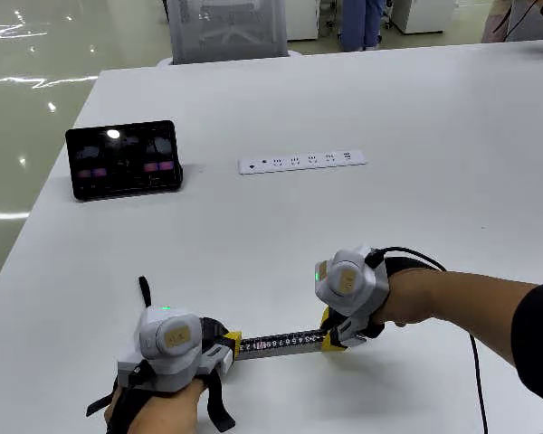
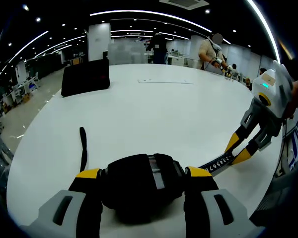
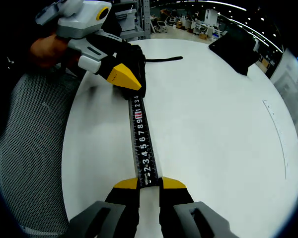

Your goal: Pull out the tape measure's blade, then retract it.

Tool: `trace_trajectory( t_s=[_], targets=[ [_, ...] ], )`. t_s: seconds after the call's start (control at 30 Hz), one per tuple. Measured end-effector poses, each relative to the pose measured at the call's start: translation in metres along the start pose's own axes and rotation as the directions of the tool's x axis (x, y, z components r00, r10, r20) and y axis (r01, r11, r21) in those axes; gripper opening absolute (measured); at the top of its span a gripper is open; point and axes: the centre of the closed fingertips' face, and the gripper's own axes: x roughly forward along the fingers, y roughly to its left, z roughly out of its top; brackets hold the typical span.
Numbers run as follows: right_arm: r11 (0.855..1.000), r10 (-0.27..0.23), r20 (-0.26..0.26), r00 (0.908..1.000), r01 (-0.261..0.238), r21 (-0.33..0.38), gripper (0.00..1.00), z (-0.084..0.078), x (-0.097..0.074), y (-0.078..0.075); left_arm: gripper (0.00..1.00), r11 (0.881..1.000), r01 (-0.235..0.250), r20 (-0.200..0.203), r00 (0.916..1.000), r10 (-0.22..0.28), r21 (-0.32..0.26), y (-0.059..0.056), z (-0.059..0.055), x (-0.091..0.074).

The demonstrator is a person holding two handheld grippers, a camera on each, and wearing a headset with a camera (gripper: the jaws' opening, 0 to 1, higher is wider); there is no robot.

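The left gripper (image 2: 143, 174) is sitting at the near left of the white bench (image 1: 344, 99). Its yellow-tipped fingers (image 2: 89, 173) are pressing in on the black case of the tape measure (image 2: 139, 191) from both sides and holding it firmly, low over the bench top. To its right, the right gripper (image 3: 149, 183) is reaching in from the near right, with its fingers closed on the tip of the blade (image 3: 141, 144).

The blade is lying drawn out of the case, stretching in a straight line between the two grippers, with its printed numbers facing up. It is running low along the bench, though I cannot tell whether it is touching the surface. In the left gripper view the blade is leaving the case on the right and ending in the other gripper's yellow tips.

A black strap (image 1: 145, 291) is trailing from the case across the bench, just beyond the left gripper. A thin black cable (image 1: 475, 362) is looping from the right gripper, past the person's forearm, toward the near edge.

Well apart from the work, a black tablet-like device (image 1: 124, 159) is standing propped at the far left with its screen lit. A white power strip (image 1: 301, 162) is lying flat to its right, near the middle of the bench. A grey chair (image 1: 226, 27) is standing beyond the far edge.
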Motion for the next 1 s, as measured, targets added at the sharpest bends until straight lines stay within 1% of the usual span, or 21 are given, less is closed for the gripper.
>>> trace_trajectory(
  t_s=[0.47,0.53,1.0],
  targets=[
    [1.000,-0.004,0.010,0.9999,0.004,-0.002,0.11,0.004,0.002,0.000,0.62,1.000,0.002,-0.001,1.0000,-0.002,0.001,-0.001,0.000,0.001],
    [1.000,-0.004,0.015,0.9999,0.004,0.007,0.11,0.006,0.002,0.000,0.62,1.000,0.002,-0.001,1.0000,-0.002,0.001,-0.001,0.000,0.001],
    [1.000,0.000,0.029,0.9996,0.000,-0.006,0.11,0.017,0.007,0.002,0.62,1.000,0.002,-0.002,1.0000,-0.002,0.000,-0.001,0.000,0.001]
  ],
)
